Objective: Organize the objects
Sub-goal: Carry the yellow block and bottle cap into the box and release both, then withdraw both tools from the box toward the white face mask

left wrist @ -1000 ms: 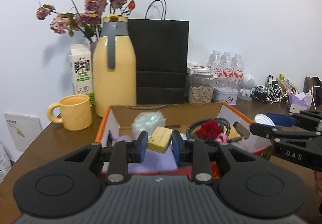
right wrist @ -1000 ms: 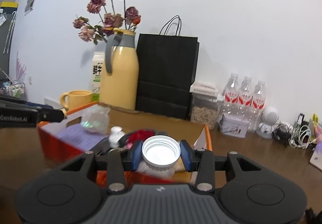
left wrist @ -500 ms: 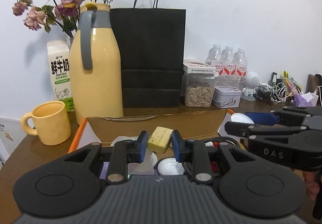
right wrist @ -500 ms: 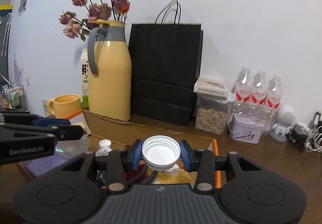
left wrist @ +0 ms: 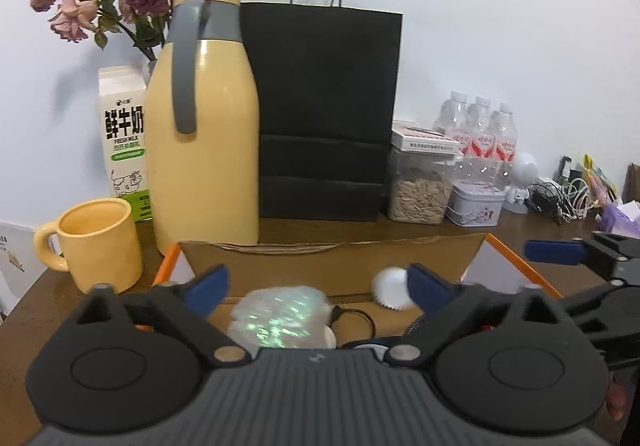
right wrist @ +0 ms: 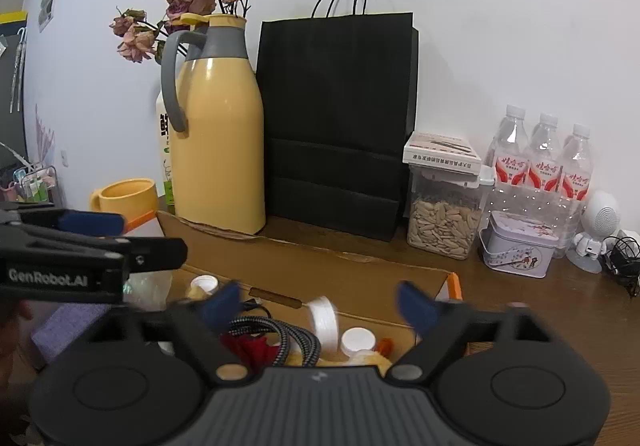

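An orange-rimmed cardboard box [left wrist: 472,246] lies open below both grippers. My left gripper [left wrist: 316,282] is open and empty over the box, above a shiny crinkled wrapper [left wrist: 280,320]. My right gripper [right wrist: 320,304] is open too. The large white cap [right wrist: 325,322] is on edge, falling between its fingers into the box; it also shows in the left wrist view [left wrist: 390,284]. In the box lie a braided cable [right wrist: 288,338], a red flower [right wrist: 244,346], small white caps [right wrist: 357,340] and a purple cloth [right wrist: 68,322]. The yellow block is out of sight.
Behind the box stand a yellow jug [left wrist: 204,149], a black paper bag [left wrist: 326,109], a yellow mug [left wrist: 98,244], a milk carton [left wrist: 122,137], a seed jar [right wrist: 442,221], a tin [right wrist: 518,250] and water bottles [right wrist: 540,165]. Cables [left wrist: 564,193] lie at right.
Both grippers have opened over the box. The left has let go of the yellow block and the right has let go of the white cap, which is dropping into the box.
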